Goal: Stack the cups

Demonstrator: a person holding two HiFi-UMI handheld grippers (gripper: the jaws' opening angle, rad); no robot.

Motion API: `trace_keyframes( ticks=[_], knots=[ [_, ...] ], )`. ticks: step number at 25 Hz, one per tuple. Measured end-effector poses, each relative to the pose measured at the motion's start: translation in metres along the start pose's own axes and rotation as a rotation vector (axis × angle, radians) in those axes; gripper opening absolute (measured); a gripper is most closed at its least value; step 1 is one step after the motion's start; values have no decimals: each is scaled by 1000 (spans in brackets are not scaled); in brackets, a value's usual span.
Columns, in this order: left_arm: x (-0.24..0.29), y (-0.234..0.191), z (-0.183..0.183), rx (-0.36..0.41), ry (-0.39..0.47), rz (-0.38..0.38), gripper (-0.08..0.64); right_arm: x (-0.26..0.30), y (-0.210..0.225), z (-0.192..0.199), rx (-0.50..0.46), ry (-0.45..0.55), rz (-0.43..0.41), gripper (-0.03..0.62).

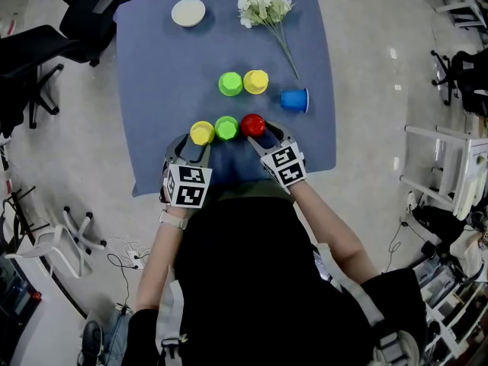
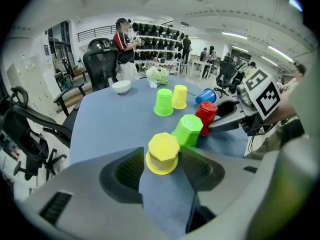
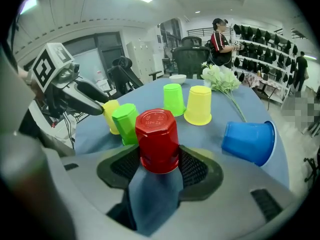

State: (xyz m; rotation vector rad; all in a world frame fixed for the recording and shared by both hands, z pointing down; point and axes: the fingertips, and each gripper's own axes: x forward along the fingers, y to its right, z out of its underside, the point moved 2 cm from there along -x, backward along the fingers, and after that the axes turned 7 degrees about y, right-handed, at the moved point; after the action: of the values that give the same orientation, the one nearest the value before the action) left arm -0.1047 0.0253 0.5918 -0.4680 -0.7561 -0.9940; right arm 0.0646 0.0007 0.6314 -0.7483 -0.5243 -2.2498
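Six cups stand upside down or lie on the blue table (image 1: 152,67). A yellow cup (image 2: 162,151) stands upside down between the jaws of my left gripper (image 2: 162,168), with a narrow gap at the pads, so this gripper is open. Next to it stand a green cup (image 1: 226,127) and a red cup (image 3: 157,138). My right gripper (image 3: 159,166) is shut on the red cup, its pads pressed on both sides. Farther back stand a green cup (image 1: 229,83) and a yellow cup (image 1: 256,81). A blue cup (image 1: 295,99) lies on its side to their right.
A white bowl (image 1: 188,11) and a bunch of white flowers (image 1: 263,8) lie at the table's far end. Black office chairs (image 1: 46,52) stand to the left and a white rack (image 1: 450,166) to the right. People stand by shelves in the background.
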Motion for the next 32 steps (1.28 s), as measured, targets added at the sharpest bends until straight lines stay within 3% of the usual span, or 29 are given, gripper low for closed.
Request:
trace_keyframes(
  ticks=[13,19,22,28,32],
  knots=[
    [-10,-8,1,7,16,27,235,0,-18,-2,-40,-46,-32,259],
    [-17,-8,14,-27,17,31,235,-20,-16,-4,-71,-87,-40,273],
    [-19,-10,20,-54,22,22,235,-28,-5,-2,-140,-114,-12,273],
    [-23,-16,23,-93,33,-4,233,-36,31,-13,-350,-191,123,273],
    [-25,-15,23,-117,39,-23,233,-32,49,-17,-496,-255,170,273]
  ],
)
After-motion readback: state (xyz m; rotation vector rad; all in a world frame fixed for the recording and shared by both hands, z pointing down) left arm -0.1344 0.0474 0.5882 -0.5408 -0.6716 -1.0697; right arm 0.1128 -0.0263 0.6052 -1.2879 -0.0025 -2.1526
